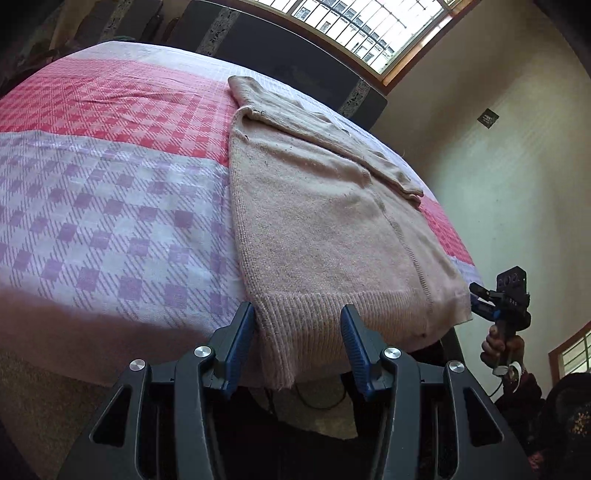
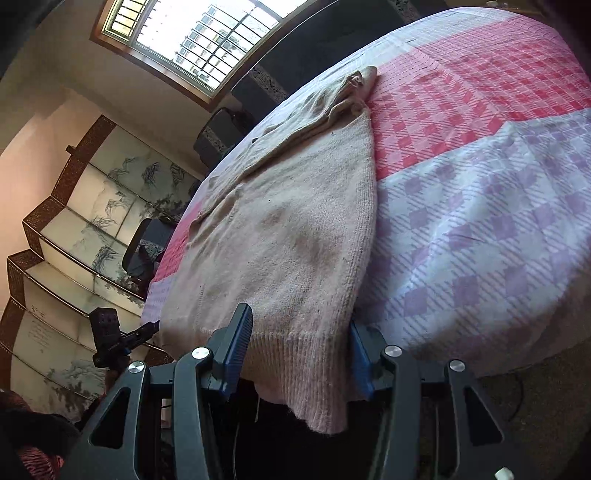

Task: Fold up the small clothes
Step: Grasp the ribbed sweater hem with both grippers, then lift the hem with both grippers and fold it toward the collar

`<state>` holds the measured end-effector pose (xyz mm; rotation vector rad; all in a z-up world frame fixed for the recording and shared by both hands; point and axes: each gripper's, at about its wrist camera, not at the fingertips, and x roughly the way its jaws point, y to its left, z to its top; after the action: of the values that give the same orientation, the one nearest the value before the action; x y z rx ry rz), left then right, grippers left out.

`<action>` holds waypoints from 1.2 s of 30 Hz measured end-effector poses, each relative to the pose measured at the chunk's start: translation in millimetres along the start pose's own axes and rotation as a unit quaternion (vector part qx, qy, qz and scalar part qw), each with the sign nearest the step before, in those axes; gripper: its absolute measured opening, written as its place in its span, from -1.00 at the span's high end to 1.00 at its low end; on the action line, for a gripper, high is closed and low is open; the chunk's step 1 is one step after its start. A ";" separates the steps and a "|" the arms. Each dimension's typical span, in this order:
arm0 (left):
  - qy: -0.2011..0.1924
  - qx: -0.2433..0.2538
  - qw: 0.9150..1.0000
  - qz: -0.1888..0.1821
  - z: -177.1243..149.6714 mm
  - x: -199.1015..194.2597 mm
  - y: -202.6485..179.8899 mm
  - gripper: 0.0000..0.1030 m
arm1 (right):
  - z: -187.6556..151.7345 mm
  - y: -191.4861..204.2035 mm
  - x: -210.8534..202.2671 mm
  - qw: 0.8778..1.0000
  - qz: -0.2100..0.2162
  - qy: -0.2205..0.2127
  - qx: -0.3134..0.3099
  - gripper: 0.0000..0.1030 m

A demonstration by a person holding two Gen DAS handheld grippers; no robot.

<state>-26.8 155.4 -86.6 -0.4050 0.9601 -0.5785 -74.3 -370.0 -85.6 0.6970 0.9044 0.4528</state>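
Beige sweater [image 1: 325,221] lay folded lengthwise on checkered bed [image 1: 110,206], ribbed hem hanging off near edge. Left tongs [image 1: 297,347] and right tongs [image 2: 301,350] both apart, straddling hem. Folding screen [image 2: 74,236] only in right view.

A barred window [image 1: 369,26], a painted folding screen [image 2: 96,221], a dark headboard [image 1: 295,55].

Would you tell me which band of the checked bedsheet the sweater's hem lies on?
The purple band, nearest the grippers; the pink band lies farther up, under the sweater's folded sleeve.
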 end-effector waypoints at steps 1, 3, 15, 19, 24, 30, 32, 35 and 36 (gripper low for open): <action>0.000 -0.012 1.000 -0.011 0.5 0.5 2.1 0.05 | 0.5 -1.4 1.9 1.000 0.008 -0.003 0.007 0.14; -0.003 -0.041 0.999 -0.031 3.1 0.9 9.1 0.05 | -2.4 -9.1 6.1 0.999 0.024 0.000 0.025 0.50; 0.027 -0.080 0.994 -0.074 -3.9 -3.4 17.3 -0.42 | -14.0 -18.0 20.4 0.995 0.084 0.015 0.054 0.66; 0.058 -0.092 0.992 -0.062 -17.9 16.5 19.7 -0.43 | -17.6 -20.4 21.0 0.994 0.094 0.009 0.061 0.66; -0.008 -0.120 0.989 -0.085 -18.0 10.1 26.7 -0.31 | -17.7 -21.3 21.7 0.994 0.092 0.010 0.060 0.66; 0.006 -0.091 0.995 -0.038 -20.4 11.8 6.7 0.90 | -16.9 -23.7 22.6 0.994 0.088 0.012 0.066 0.66; -0.004 -0.089 0.995 -0.035 -16.4 5.8 -1.1 0.90 | -16.3 -21.8 23.1 0.994 0.082 0.015 0.065 0.66; -0.016 -0.074 0.997 -0.032 -9.2 -0.4 -13.3 0.90 | -17.4 -18.5 22.9 0.995 0.075 0.024 0.066 0.64; -0.011 -0.062 0.998 -0.032 -5.9 1.8 -19.4 0.90 | -18.2 -17.2 22.5 0.995 0.075 0.025 0.067 0.63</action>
<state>-36.5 138.8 -80.0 -0.5532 0.9679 -0.5728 -75.9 -361.5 -118.1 0.8838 0.9402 0.5487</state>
